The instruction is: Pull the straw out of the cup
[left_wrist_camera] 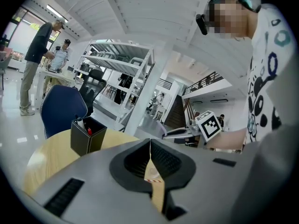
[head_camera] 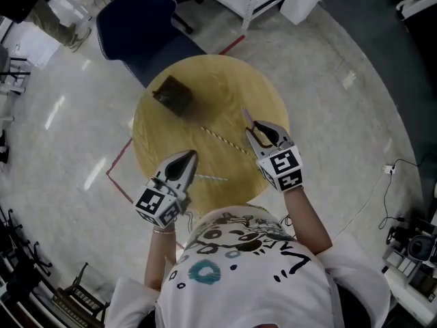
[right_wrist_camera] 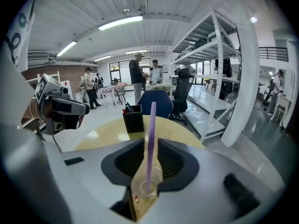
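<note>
Round wooden tabletop [head_camera: 157, 125], seen from the head view. The black pen holder [head_camera: 174, 94] stands toward its far edge and serves as reference.

Right tool [head_camera: 258, 130]: over the tabletop, on the person's side of the pen holder. Its jaws are narrowly apart. The purple straw [right_wrist_camera: 150, 139] runs up between them, with a sliver of gap on each side and no visible contact. The straw's upper end clears the jaw tips and points roughly toward the pen holder. A faint clear round rim [right_wrist_camera: 140, 188] encircles its lower end. Whether this is the cup cannot be confirmed.

Left tool [head_camera: 191, 154]: also on the person's side of the pen holder. Its jaws meet in a single line with nothing between them.

Loose items between the pen holder and the person:
- a striped straw [head_camera: 225, 141] lying flat between the two tools
- a pale straw [head_camera: 210, 178] lying just beside the left tool
</note>
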A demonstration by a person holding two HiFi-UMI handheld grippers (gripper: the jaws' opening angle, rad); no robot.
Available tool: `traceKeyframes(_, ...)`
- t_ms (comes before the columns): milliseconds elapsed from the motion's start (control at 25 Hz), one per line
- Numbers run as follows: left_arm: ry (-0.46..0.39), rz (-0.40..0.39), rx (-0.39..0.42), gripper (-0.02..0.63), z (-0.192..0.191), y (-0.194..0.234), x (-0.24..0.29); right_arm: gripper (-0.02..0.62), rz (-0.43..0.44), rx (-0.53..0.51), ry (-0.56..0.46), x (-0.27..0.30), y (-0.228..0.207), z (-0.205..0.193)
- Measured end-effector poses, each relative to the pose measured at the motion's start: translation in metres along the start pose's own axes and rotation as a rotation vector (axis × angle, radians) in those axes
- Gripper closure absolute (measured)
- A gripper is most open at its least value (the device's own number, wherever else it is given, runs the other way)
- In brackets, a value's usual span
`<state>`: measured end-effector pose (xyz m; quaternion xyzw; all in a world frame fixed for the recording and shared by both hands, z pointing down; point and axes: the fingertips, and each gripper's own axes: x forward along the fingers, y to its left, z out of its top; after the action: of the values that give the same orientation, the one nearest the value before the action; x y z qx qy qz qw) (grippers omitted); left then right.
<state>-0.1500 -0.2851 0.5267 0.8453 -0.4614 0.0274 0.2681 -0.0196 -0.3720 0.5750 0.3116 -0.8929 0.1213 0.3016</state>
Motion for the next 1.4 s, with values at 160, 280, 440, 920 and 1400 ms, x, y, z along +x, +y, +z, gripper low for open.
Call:
traceKeyframes(160, -0.003, -0.004, -0.009, 0.589, -0.004, 0.003, 0.000, 0.534, -0.021, 0.001, 0.005, 0.002, -0.003, -0.002)
traceKeyframes(280, -0.007, -0.004, -0.011, 0.589, -0.004, 0.002, -0.001, 0.545, -0.024, 0.001, 0.008, 0.001, -0.003, -0.004)
traceKeyframes(440, -0.010, -0.001, -0.011, 0.589, -0.004, 0.003, -0.005, 0.548, -0.027, -0.003, 0.007, -0.001, -0.001, -0.003)
traceKeyframes(920, -0.028, 0.000, -0.009, 0.589, 0.001, -0.002, -0.014, 0.549, -0.037, -0.006, -0.054, -0.017, 0.002, 0.018)
traceKeyframes(1400, -0.066, -0.006, 0.010, 0.589, 0.004, -0.020, -0.033, 0.549, -0.049, -0.025, -0.114, -0.045, 0.015, 0.035)
